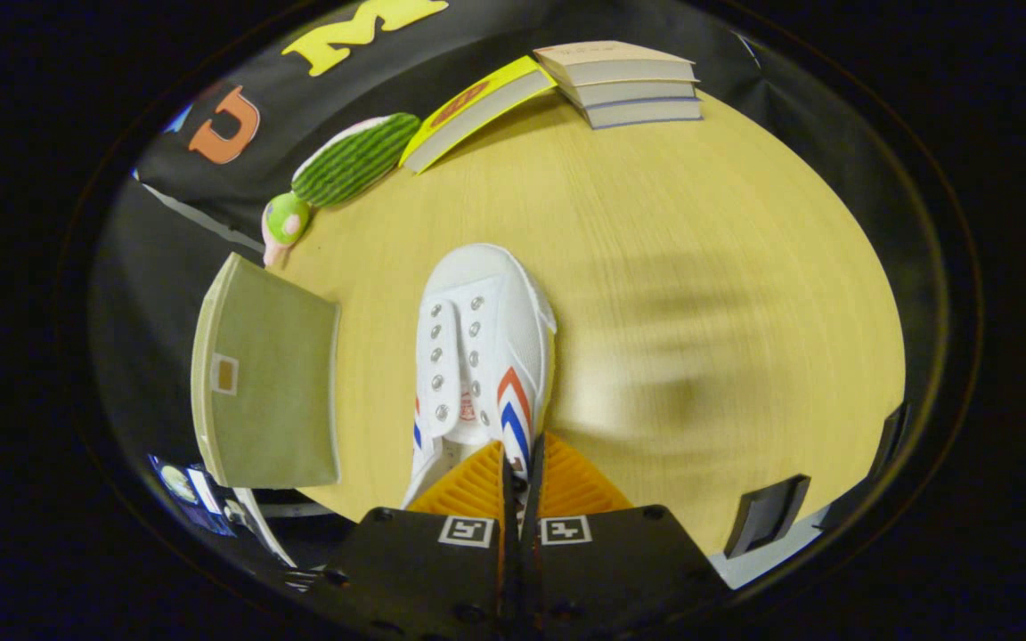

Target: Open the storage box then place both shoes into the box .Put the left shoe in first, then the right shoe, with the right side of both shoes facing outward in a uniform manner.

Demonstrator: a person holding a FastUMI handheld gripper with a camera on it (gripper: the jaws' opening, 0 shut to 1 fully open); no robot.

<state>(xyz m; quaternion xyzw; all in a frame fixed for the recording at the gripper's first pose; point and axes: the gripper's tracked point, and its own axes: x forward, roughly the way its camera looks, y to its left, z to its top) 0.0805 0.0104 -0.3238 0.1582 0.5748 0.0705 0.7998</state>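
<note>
My gripper (pixel 522 450) is shut on a white canvas shoe (pixel 486 329). Its orange fingers (pixel 473 485) pinch the shoe's rim near the heel, on the side with the red and blue chevrons. The toe points away from me, over the wooden table (pixel 700 231). A blurred shadow on the table to the shoe's right suggests the shoe hangs above it. To the left of the shoe stands the olive-green storage box (pixel 268 383) at the table's edge, showing a flat panel with a small label. I cannot tell whether the box is open.
Beyond the shoe, a stack of three books (pixel 624 85) and a yellow book (pixel 477 111) lie at the table's far edge. A green striped plush toy (pixel 353 160) lies beside them. A small black object (pixel 767 512) stands at the near right edge.
</note>
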